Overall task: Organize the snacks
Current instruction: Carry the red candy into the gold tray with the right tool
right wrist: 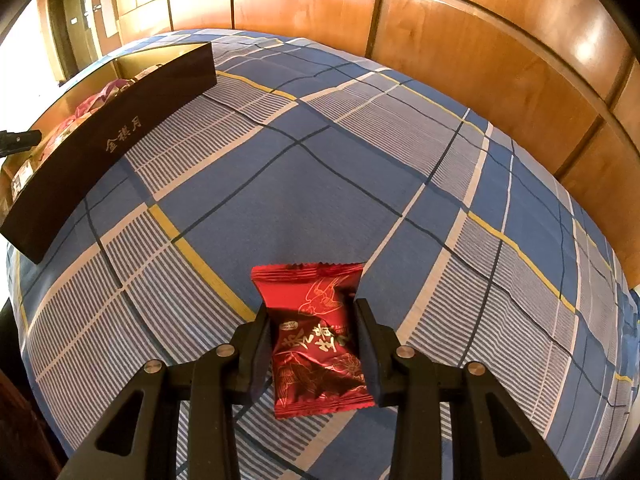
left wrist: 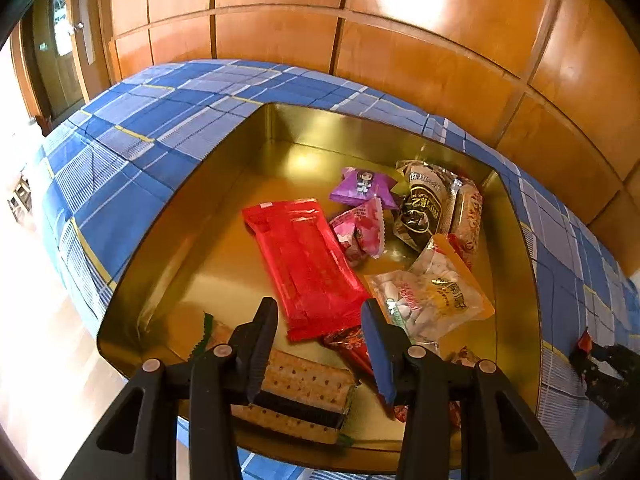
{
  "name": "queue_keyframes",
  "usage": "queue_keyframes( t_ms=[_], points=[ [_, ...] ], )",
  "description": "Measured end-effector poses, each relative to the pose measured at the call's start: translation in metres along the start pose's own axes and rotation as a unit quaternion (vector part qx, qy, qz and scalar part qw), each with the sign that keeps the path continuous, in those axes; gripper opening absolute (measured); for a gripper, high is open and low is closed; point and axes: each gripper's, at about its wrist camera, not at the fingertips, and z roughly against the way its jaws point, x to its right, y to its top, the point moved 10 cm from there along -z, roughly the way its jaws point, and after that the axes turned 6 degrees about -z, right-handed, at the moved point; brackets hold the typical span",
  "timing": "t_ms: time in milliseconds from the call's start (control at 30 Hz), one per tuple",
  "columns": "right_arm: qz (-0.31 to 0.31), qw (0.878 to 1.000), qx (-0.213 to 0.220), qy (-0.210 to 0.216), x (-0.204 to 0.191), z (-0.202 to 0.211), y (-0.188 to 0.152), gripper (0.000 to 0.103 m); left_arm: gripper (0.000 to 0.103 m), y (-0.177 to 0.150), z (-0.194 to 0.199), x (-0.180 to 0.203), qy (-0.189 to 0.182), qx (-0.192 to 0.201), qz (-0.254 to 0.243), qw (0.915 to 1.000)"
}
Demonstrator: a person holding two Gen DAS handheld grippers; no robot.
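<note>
- Snacks are mostly lying in the gold box (left wrist: 200, 216): about 8 packets.
- Right gripper (right wrist: 314, 338) jaws are pinching 1 red packet (right wrist: 316, 340) over the bed (right wrist: 360, 160).
- Left gripper (left wrist: 320, 332) jaws are hovering part-open, empty.

Box (left wrist: 360, 128): gold, reflective interior; dark brown exterior wall with gold characters.

Cloth (right wrist: 360, 160) beneath the box: blue plaid with white-striped panels, thin dark lines and yellow bars.

Wall panels (left wrist: 280, 40): orange-brown wood.

Contents of the box:
- Long packet (left wrist: 308, 264): plain bright red.
- Small packet (left wrist: 362, 186): purple with a cartoon figure.
- Small packet (left wrist: 360, 232): pink and white.
- Pouch (left wrist: 424, 204): black with gold lettering.
- Bag (left wrist: 432, 300): clear with orange edges, white pieces inside.
- Cracker pack (left wrist: 308, 396): tan dotted biscuits, dark filling.

Snack packet (right wrist: 316, 344) on the cloth: dark red, gold line drawings and lettering.

Tool fingers (right wrist: 256, 344): black.
</note>
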Motion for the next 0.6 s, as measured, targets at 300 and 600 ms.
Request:
queue_keyframes(
  t_ms=[300,600],
  points=[
    [-0.009,1.0,-0.003,-0.018,0.0,-0.001,-0.001,0.038,0.046,0.004,0.015,0.004,0.005,0.024,-0.016,0.9996],
    [-0.053,0.998,-0.016,-0.044,0.002,0.002,-0.002,0.037,0.048,-0.001,0.022,0.002,0.006,0.03,-0.018,0.9994]
  ],
)
